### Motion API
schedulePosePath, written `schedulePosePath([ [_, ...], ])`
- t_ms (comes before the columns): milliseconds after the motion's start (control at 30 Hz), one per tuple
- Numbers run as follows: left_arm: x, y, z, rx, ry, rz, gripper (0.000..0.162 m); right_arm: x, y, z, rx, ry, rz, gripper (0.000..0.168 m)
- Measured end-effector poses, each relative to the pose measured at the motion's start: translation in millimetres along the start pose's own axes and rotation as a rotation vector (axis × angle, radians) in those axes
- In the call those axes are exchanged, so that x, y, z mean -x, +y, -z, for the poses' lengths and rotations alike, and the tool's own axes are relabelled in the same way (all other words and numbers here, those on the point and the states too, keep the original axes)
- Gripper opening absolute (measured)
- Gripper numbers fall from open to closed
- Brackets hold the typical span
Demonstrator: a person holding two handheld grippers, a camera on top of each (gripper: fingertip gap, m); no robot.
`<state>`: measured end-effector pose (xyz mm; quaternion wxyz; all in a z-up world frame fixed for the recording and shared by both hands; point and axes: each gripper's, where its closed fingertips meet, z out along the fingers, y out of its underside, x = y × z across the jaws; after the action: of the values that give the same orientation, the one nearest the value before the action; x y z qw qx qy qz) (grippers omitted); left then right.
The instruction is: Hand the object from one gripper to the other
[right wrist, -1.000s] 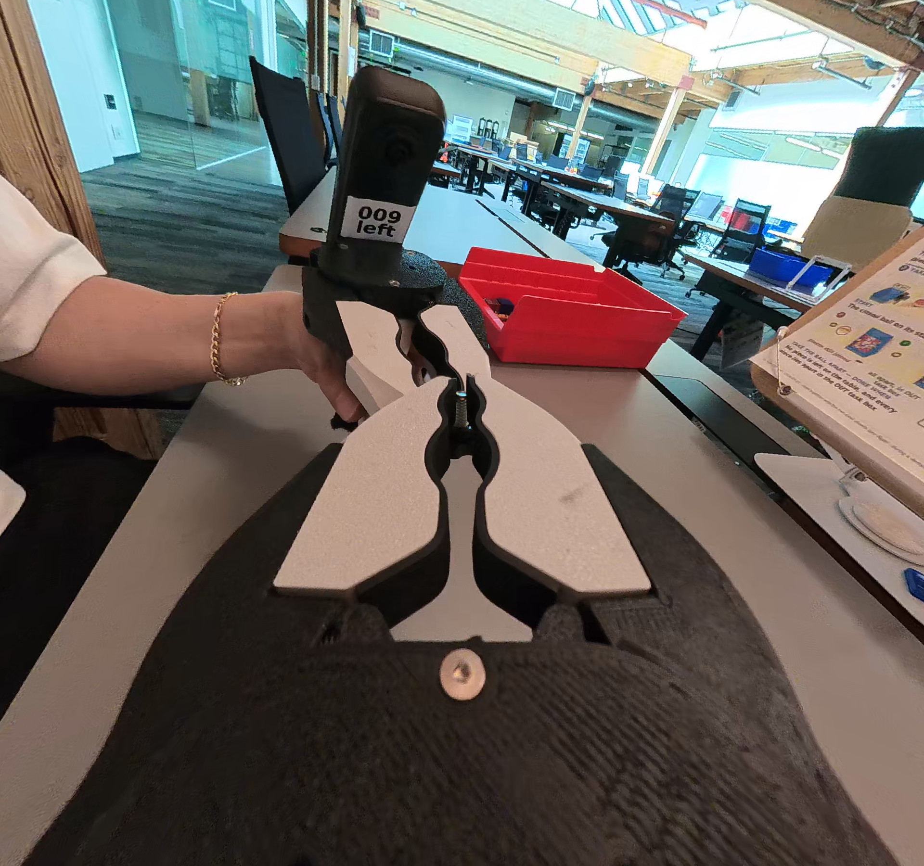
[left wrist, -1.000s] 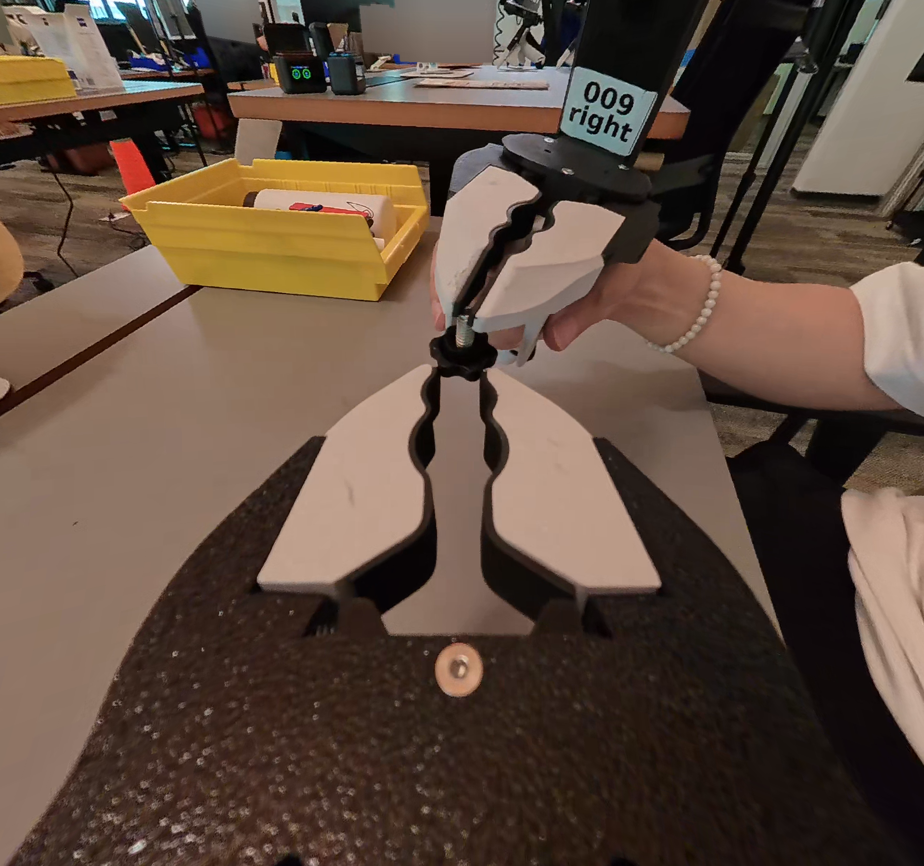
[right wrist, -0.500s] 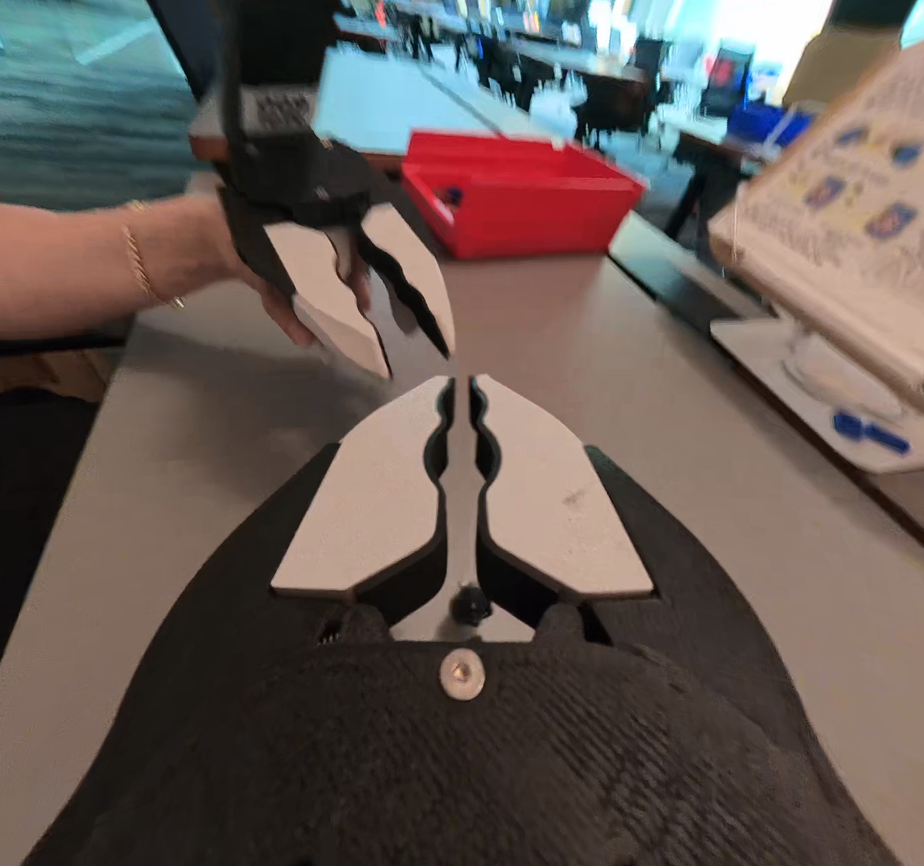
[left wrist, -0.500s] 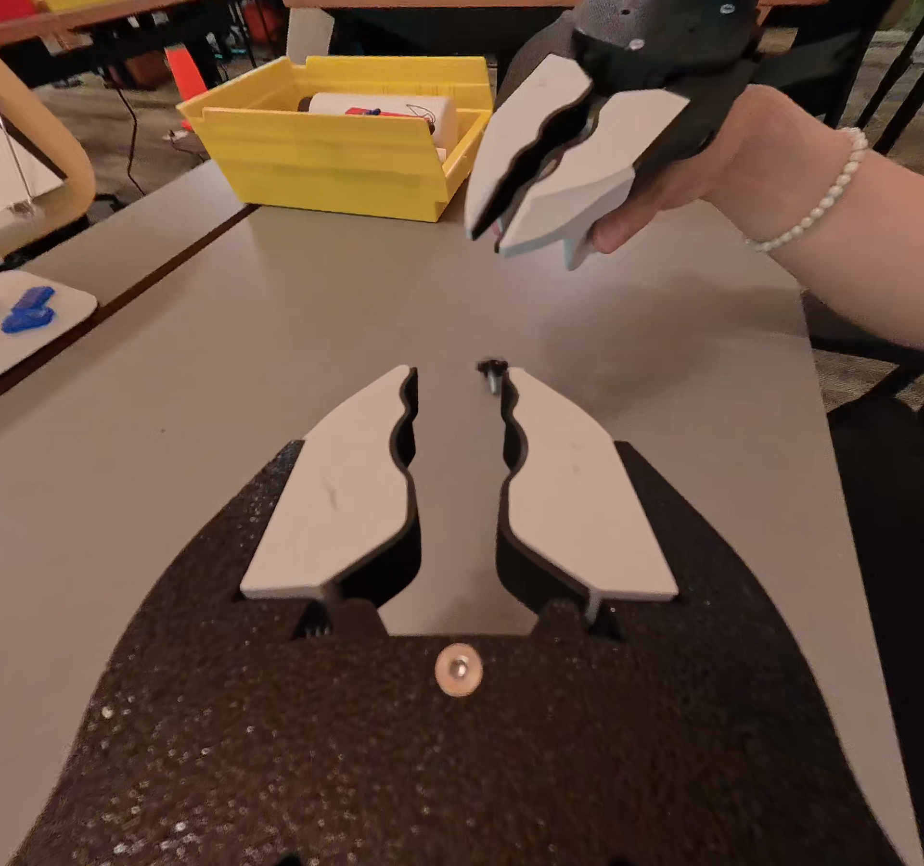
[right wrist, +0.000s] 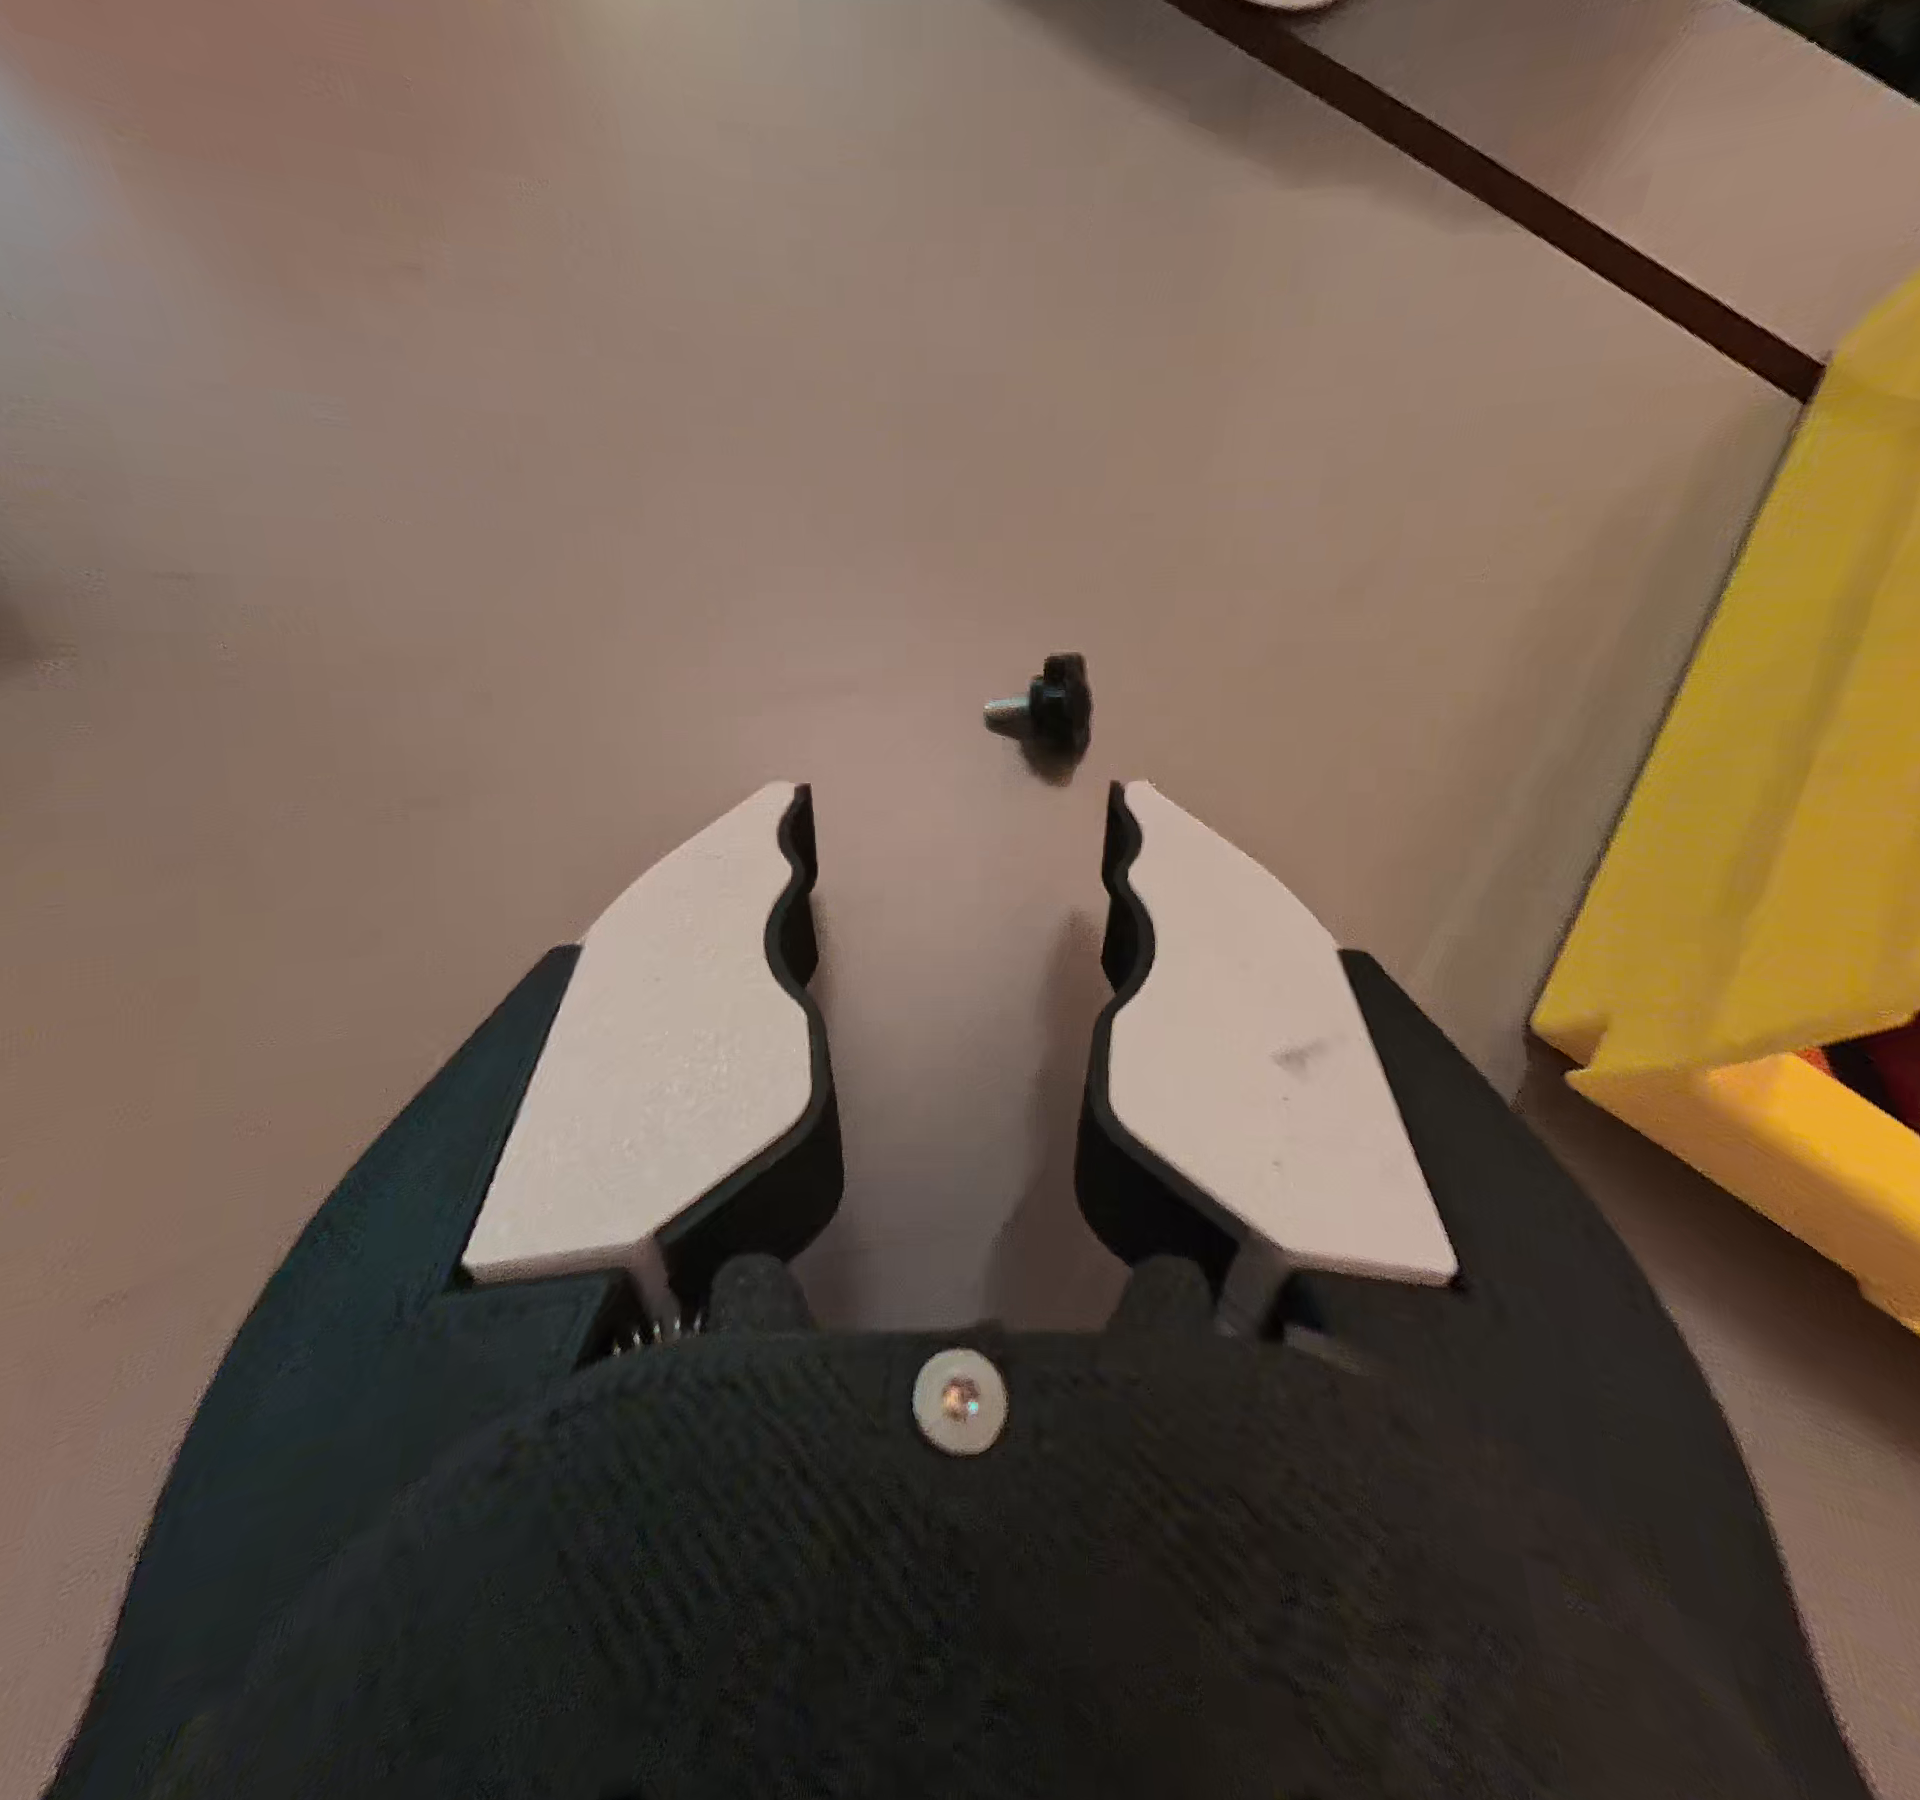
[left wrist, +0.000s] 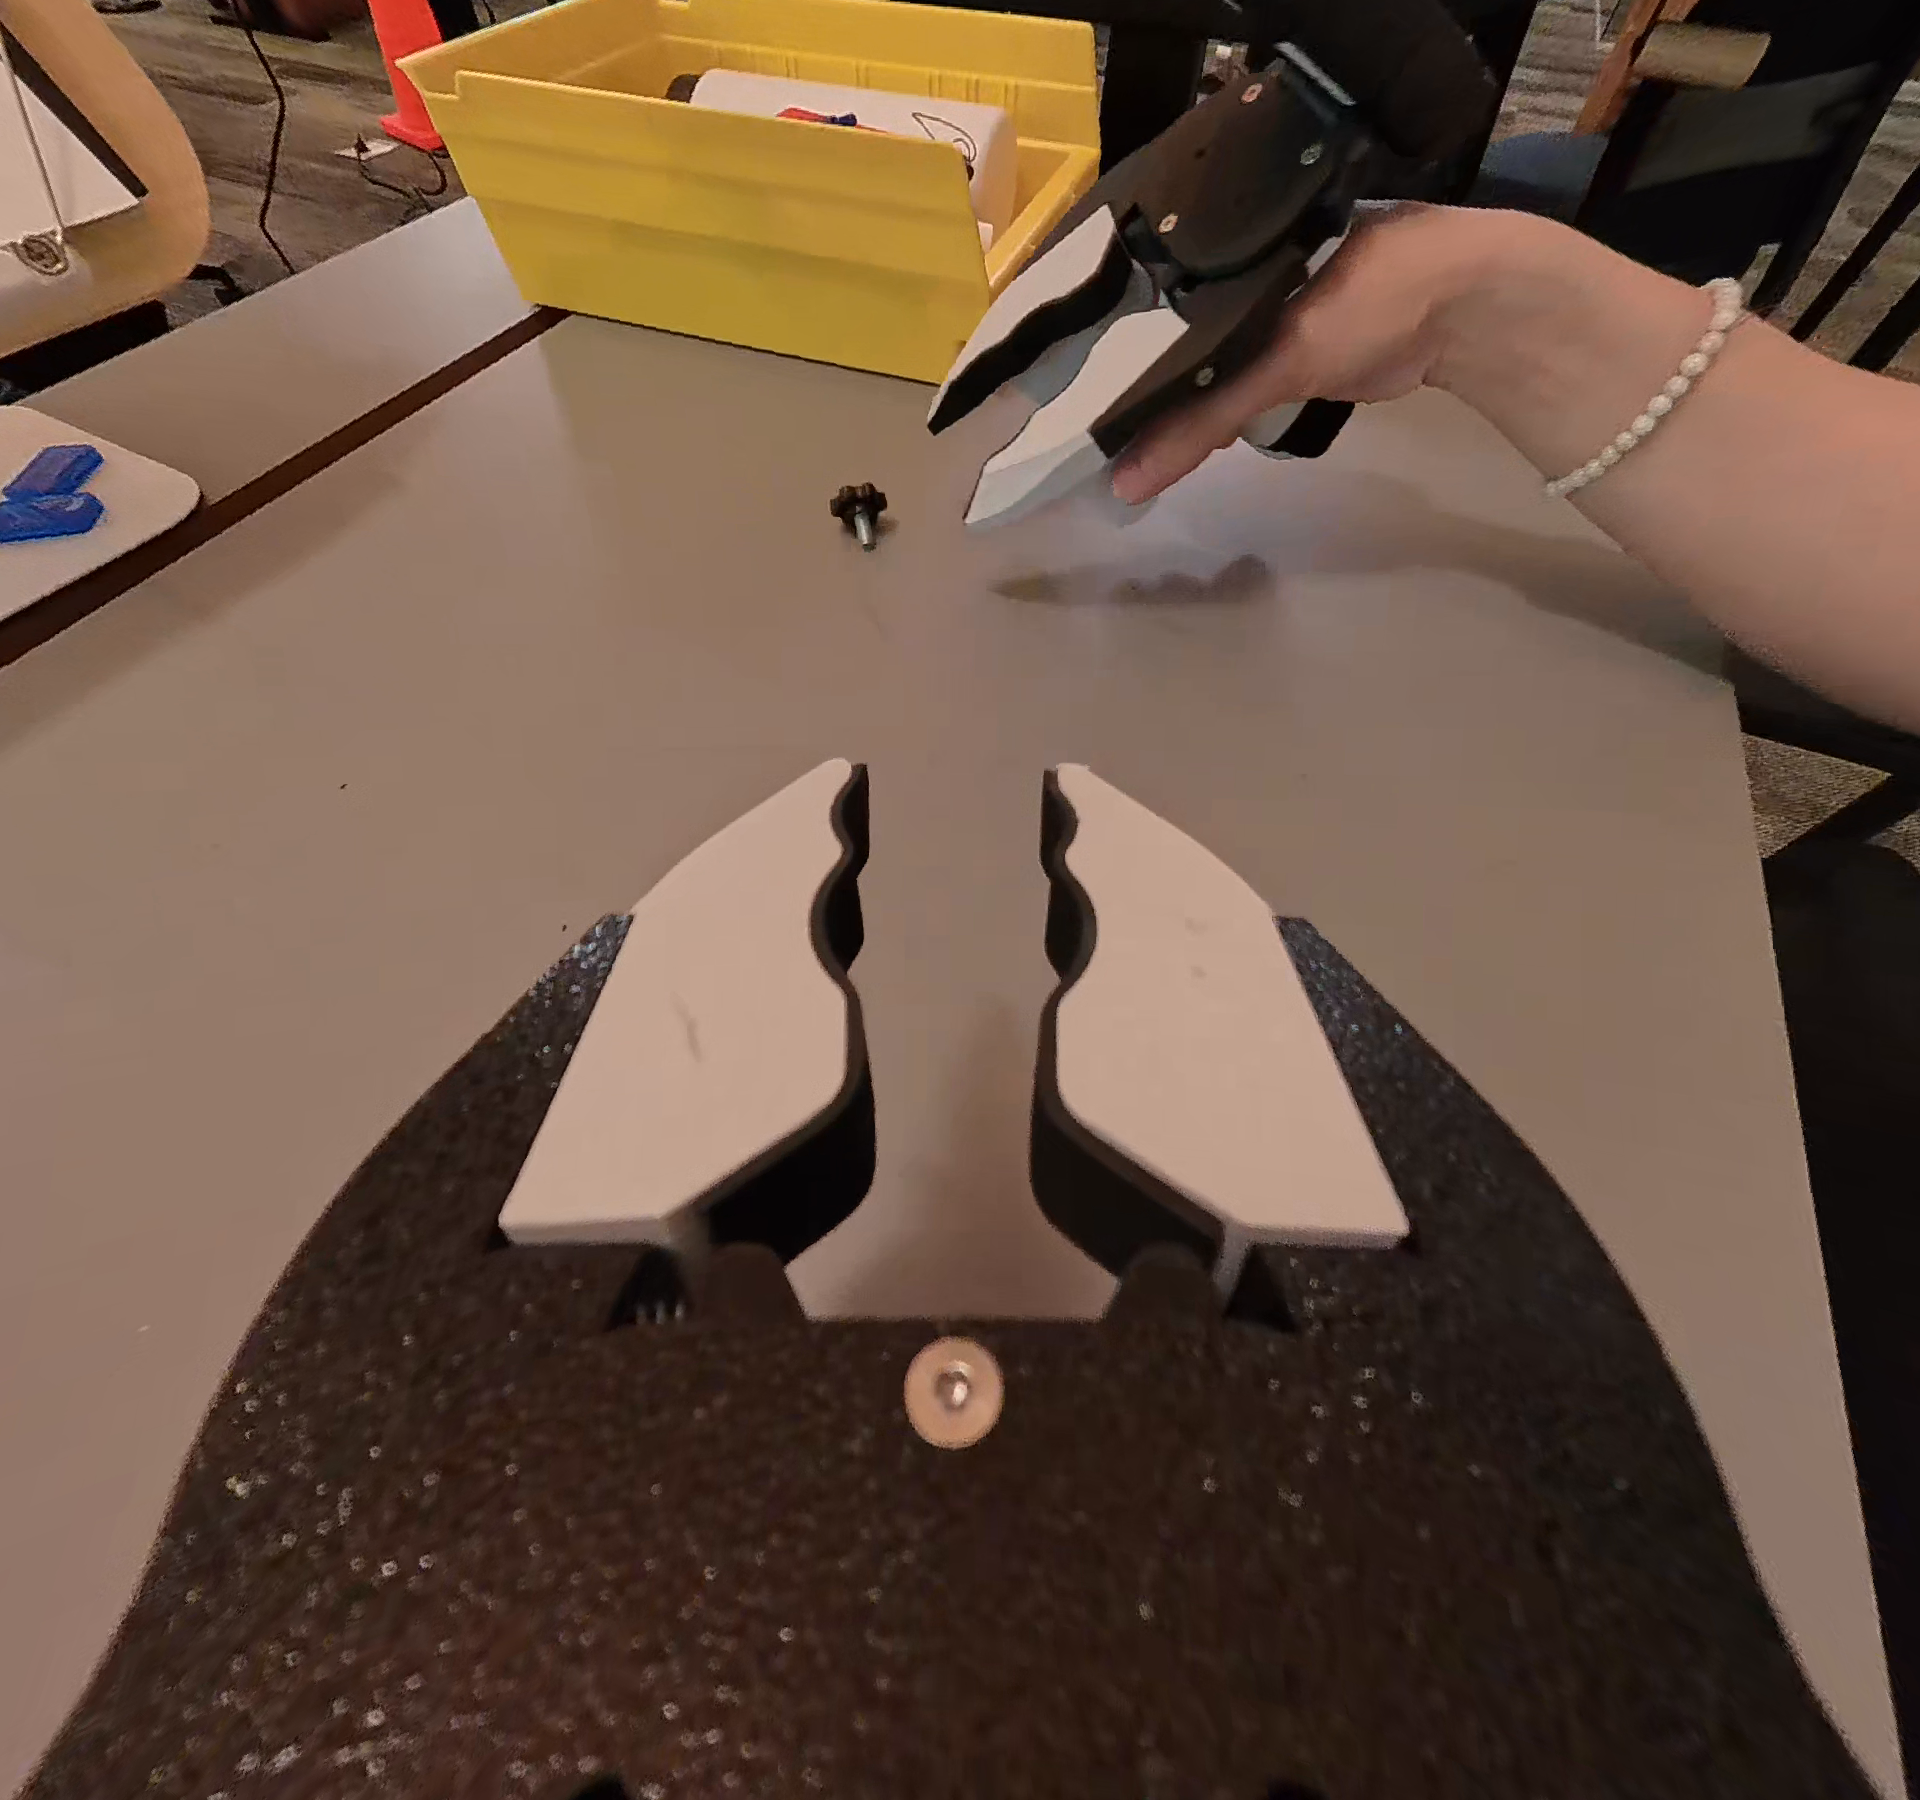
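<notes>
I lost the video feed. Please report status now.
Left tool open, empty. Right tool open, empty. Small black knob screw lying on grey table, beside right tool. Nothing blocking.

Left wrist view low along table (left wrist: 416, 815), right steeply down, near, both share knob screw (right wrist: 1049, 711)
</notes>
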<state>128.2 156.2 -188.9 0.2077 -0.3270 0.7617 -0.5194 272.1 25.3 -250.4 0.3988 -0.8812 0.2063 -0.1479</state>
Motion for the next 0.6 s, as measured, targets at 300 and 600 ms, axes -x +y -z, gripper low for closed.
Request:
schedulePosePath([
  [300, 4, 7, 1, 0.028, -0.004, -0.009, 0.030, -23, -5, -41, 0.070, 0.030, 0.003, 0.033],
  [600, 9, 3, 6, 0.004, -0.024, -0.039, 0.030, 7, -32, -30, -0.087, -0.112, -0.090, 0.022],
])
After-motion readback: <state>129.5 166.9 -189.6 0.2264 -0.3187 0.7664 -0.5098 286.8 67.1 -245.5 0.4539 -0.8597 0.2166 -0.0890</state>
